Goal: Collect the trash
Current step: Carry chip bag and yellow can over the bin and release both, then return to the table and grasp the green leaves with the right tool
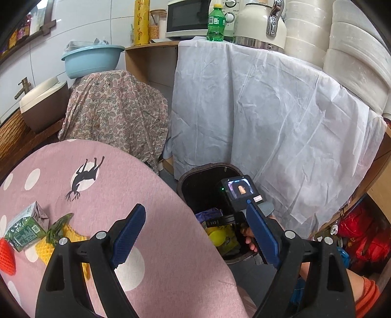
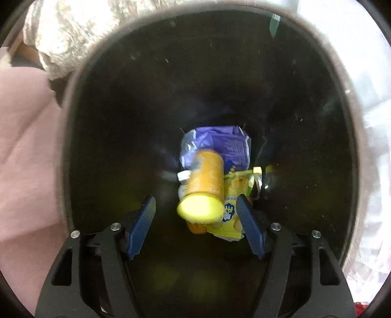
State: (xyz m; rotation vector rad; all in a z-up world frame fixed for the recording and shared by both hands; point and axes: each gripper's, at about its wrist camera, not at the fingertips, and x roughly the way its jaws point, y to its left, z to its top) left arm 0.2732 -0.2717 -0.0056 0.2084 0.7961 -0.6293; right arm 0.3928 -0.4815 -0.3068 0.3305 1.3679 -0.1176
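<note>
My left gripper point(image 1: 195, 234) is open and empty above the edge of the pink-clothed table point(image 1: 146, 195). At the far left of the table lie a green drink carton point(image 1: 24, 227), a yellow foam net point(image 1: 61, 244), a red foam net point(image 1: 6, 256) and a green leaf point(image 1: 58, 225). My right gripper point(image 2: 195, 227) points down into the dark trash bin point(image 2: 97, 122) with its jaws open. A blurred yellow canister point(image 2: 202, 186) is seen between its fingers, touching neither pad, above a purple packet point(image 2: 220, 144) and a yellow wrapper point(image 2: 229, 215). In the left wrist view a hand holds the right gripper's camera body point(image 1: 240, 190) over the bin point(image 1: 195, 176).
A white sheet point(image 1: 268, 110) hangs over a counter right behind the bin. A paisley-covered object point(image 1: 114, 107) stands beside the table. On the counter are a green bottle point(image 1: 216, 22), a kettle point(image 1: 260, 24) and a microwave point(image 1: 188, 19). Red bags point(image 1: 361, 234) lie at the right.
</note>
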